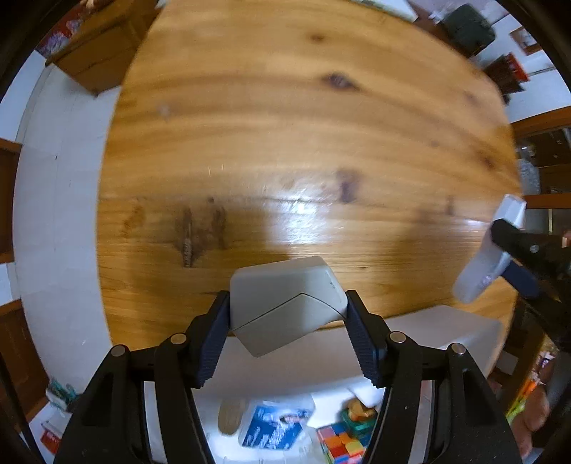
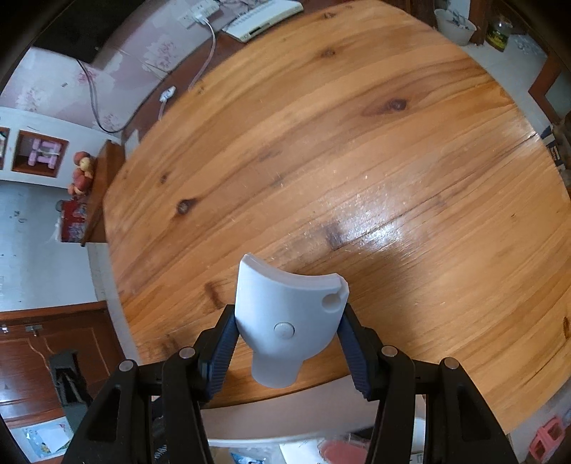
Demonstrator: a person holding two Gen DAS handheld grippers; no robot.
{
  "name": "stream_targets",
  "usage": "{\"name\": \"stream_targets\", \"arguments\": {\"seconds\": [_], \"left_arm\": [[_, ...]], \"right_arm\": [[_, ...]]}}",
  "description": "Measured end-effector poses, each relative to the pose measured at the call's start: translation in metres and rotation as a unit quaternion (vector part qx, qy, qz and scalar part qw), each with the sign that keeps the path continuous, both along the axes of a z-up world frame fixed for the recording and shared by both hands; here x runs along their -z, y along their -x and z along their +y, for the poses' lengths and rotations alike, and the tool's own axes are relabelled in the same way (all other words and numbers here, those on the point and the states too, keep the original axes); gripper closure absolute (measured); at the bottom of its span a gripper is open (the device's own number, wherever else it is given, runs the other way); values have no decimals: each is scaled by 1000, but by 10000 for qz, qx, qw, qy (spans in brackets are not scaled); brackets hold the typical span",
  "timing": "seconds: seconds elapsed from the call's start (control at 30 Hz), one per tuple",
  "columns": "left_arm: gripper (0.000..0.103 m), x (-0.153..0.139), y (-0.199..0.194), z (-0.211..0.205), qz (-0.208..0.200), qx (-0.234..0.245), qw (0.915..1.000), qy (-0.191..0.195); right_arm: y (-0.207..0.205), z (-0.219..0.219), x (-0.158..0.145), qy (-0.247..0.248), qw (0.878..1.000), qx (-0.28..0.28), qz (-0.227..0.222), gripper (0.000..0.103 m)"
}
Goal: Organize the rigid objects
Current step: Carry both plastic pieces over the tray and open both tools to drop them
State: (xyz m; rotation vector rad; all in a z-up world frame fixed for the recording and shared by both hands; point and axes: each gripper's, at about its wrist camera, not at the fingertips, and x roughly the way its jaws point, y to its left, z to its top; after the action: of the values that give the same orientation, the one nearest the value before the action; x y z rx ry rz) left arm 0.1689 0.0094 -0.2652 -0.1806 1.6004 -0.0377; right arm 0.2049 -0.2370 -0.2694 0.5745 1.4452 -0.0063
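Note:
A pale grey boxy case (image 1: 282, 282) with a slanted seam sits between the ribbed pads of my left gripper (image 1: 287, 299), which is shut on it above the wooden table (image 1: 285, 125). My right gripper (image 2: 288, 310) is shut on a white plastic piece (image 2: 285, 299) that has a curved top edge, a round button and a small hole. In the left wrist view that white piece (image 1: 480, 271) and the right gripper (image 1: 514, 246) show at the right edge. Both held things hang over the table's near edge.
A white bin (image 1: 446, 328) stands below the table's near edge, holding a colourful block cube (image 1: 342, 442) and a blue-and-white packet (image 1: 274, 424). A white flat device (image 2: 264, 18) with cables lies beyond the table's far edge, and a white bowl (image 2: 455, 25) stands further right.

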Motion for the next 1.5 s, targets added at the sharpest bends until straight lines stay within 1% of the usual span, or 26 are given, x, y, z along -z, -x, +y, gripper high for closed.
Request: {"name": "stream_targets", "arguments": {"seconds": [0.13,0.17,0.27,0.3,0.37,0.43,0.53,0.6,0.67,0.7,0.8,0.87,0.93,1.03,1.13,1.23,1.33,1.37,1.4,1.47,1.5], "left_arm": [[37,-50,13,2,-402,281,9986,186],[37,-64,14,-1,-468,361,9980,223],[37,-100,32,-1,-712,712,9944,326],[37,-100,36,-7,-760,780,9935,332],[37,-116,46,-10,-878,945,9910,349],[37,-122,61,-10,-969,1118,9883,368],[37,-122,84,-13,-1016,1444,9836,359],[37,-119,96,-19,-1026,1650,9805,297],[37,-108,109,-26,-978,1895,9768,204],[37,-97,116,-31,-932,2025,9747,134],[37,-78,130,-39,-874,2236,9707,-27],[37,-59,137,-43,-829,2327,9689,-123],[37,-39,141,-45,-742,2404,9674,-285],[37,-16,147,-46,-573,2465,9667,-388],[37,-5,152,-45,-531,2513,9656,-402],[37,-4,157,-47,-570,2541,9642,-495],[37,-7,164,-49,-608,2586,9627,-523],[36,-9,167,-49,-612,2590,9625,-518],[36,-12,169,-50,-631,2580,9628,-492],[31,-17,172,-52,-675,2538,9638,-467],[30,-22,173,-52,-719,2496,9646,-461]], "right_arm": [[8,0,-28,-106,9994,-122,-302,47],[12,0,-37,-128,9989,-195,-414,47],[28,1,-66,-159,9960,-463,-743,47],[35,2,-75,-179,9945,-578,-860,47],[51,4,-96,-174,9904,-857,-1075,47],[65,7,-107,-159,9870,-1074,-1186,47],[93,15,-119,15,9807,-1447,-1315,47],[114,20,-123,282,9760,-1662,-1379,47],[133,25,-122,482,9724,-1812,-1388,47],[142,28,-117,549,9716,-1864,-1351,47],[168,35,-99,703,9713,-1952,-1164,47],[183,43,-79,834,9701,-2060,-978,47],[191,49,-60,889,9702,-2123,-756,47],[199,60,-36,870,9712,-2167,-470,47],[197,69,-12,1015,9696,-2207,-281,47],[190,76,0,1061,9692,-2210,-221,47],[189,81,0,1128,9655,-2327,-308,46],[190,85,-3,1211,9620,-2424,-345,44],[190,86,-4,1239,9598,-2491,-370,38],[191,91,-12,1349,9538,-2644,-468,32],[193,93,-16,1428,9507,-2700,-543,31]]}}
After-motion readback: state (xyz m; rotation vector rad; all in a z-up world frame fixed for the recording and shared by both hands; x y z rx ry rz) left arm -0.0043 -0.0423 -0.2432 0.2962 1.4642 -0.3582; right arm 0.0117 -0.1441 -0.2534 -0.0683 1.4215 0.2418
